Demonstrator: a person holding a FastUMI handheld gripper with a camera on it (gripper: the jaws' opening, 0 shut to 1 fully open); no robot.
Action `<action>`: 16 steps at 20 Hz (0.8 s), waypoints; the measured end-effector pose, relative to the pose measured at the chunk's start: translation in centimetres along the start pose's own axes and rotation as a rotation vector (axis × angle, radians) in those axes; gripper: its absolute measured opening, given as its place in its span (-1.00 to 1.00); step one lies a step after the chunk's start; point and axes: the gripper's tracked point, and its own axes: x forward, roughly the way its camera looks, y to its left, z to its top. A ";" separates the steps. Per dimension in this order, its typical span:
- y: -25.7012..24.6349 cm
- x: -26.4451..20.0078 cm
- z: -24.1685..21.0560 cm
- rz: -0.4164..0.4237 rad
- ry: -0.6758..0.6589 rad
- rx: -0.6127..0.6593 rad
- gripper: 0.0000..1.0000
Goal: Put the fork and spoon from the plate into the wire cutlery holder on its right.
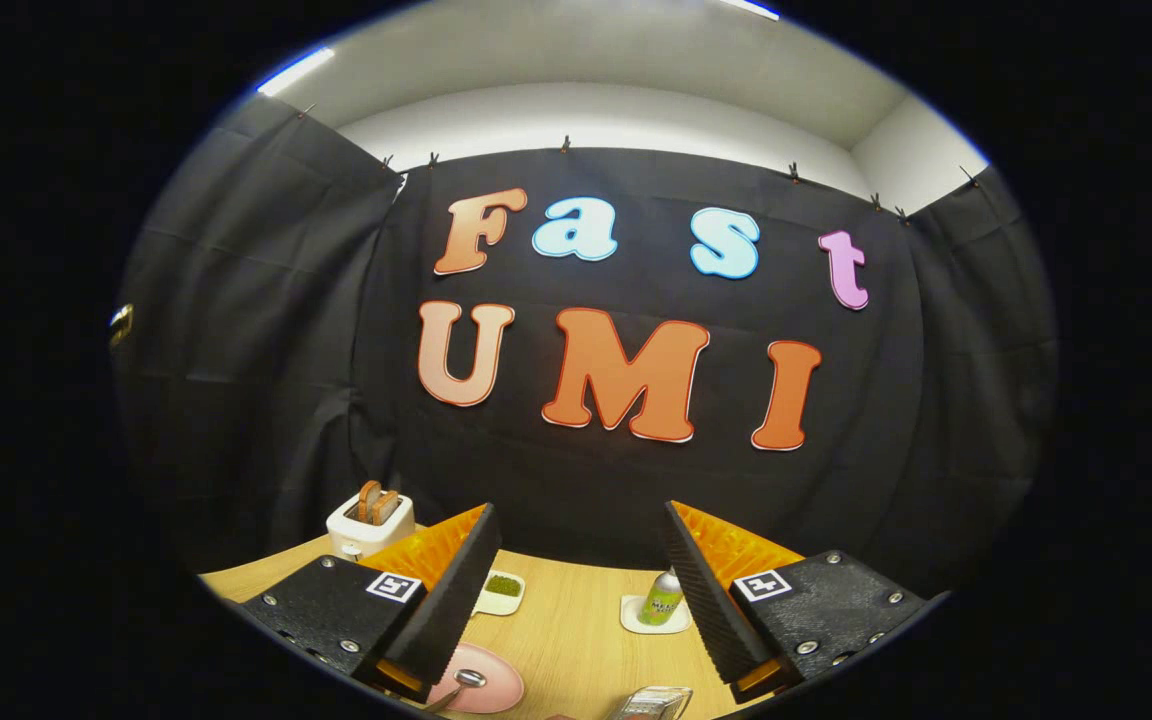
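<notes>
My gripper (576, 590) hangs open above the wooden table (566, 620), its fingers wide apart and nothing between them. Below the left finger lies a pink plate (496, 685), partly hidden by that finger. A spoon (464, 682) rests on the plate, its bowl toward the plate's middle. The fork is hidden or too small to tell. To the plate's right, low between the fingers, the rim of the wire cutlery holder (651, 703) shows.
A white toaster (369, 525) with bread slices stands at the table's back left. A small white dish with green contents (501, 591) sits beyond the left finger. A green bottle on a white coaster (663, 600) stands beside the right finger.
</notes>
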 end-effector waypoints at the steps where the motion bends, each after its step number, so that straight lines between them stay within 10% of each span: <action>1: 0.5 0.2 -0.6 -0.002 0.020 -0.001 0.95; 16: 10.1 -2.3 -19.2 0.095 0.698 0.120 0.93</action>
